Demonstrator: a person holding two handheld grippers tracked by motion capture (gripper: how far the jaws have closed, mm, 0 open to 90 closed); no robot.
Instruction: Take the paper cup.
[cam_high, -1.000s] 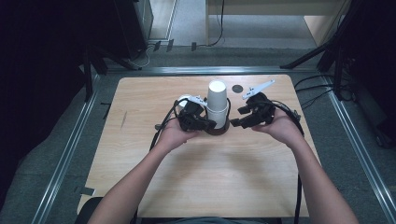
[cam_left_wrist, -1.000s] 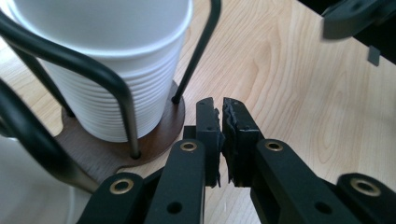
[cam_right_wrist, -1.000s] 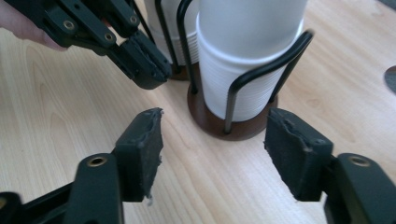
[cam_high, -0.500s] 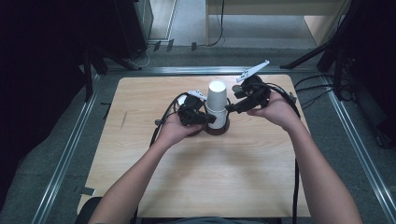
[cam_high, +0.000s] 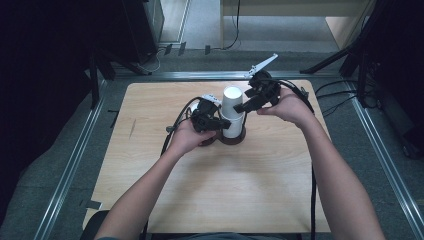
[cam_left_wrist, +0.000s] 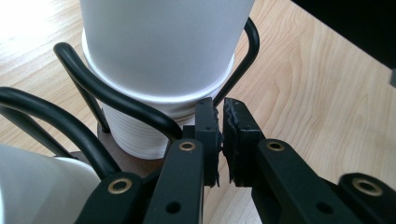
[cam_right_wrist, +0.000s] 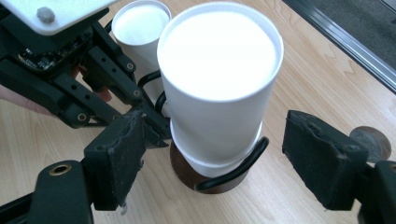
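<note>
My left gripper (cam_left_wrist: 219, 135) pinched on wire holder (cam_left_wrist: 116, 100). My right gripper (cam_right_wrist: 224, 158) just opened, nothing between its jaws. Bump could tip white cup stack (cam_right_wrist: 219, 88).

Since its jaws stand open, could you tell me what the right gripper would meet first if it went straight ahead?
Probably the upper white paper cup stacked in the wire holder. It stands directly between the right gripper and its open jaws, though depth is unclear.

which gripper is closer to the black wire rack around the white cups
Left. The left gripper is shut right at the rack; the right gripper stands open and apart beside the cup stack.
</note>
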